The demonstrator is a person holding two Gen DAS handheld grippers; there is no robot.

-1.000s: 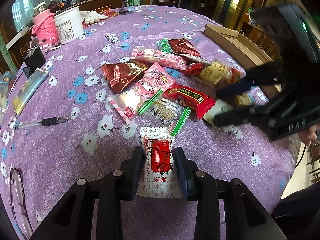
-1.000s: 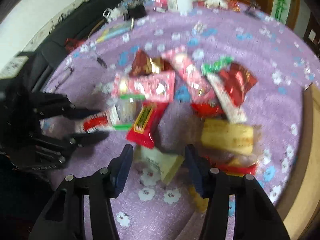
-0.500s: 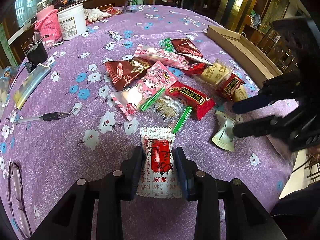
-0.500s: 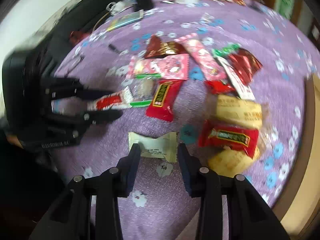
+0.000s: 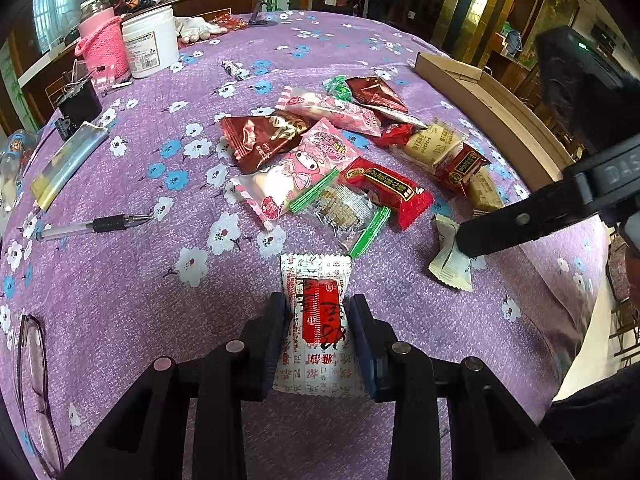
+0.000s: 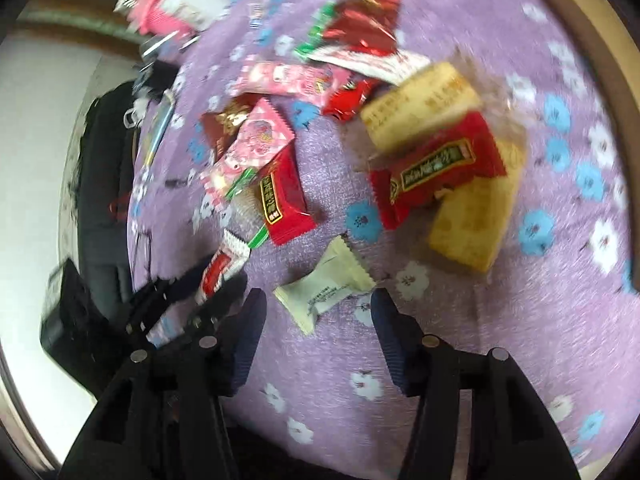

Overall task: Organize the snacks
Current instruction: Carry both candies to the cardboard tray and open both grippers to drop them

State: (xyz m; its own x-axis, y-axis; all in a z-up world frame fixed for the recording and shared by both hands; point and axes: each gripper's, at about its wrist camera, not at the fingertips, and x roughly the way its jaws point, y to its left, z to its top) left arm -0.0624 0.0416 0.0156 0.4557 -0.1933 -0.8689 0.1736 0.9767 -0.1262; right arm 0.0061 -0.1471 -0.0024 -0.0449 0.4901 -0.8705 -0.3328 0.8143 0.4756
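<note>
Left wrist showed my left tool [image 5: 320,332] clamped on the red-and-white packet [image 5: 320,320]; right tool [image 6: 318,320] gaped over the cream packet [image 6: 326,286], light, crinkly, best pinched mid-body.

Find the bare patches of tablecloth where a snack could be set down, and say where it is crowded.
Bare cloth lies between the pen and the glasses, and between the white tub and the cardboard tray. The snack pile between them is crowded.
</note>
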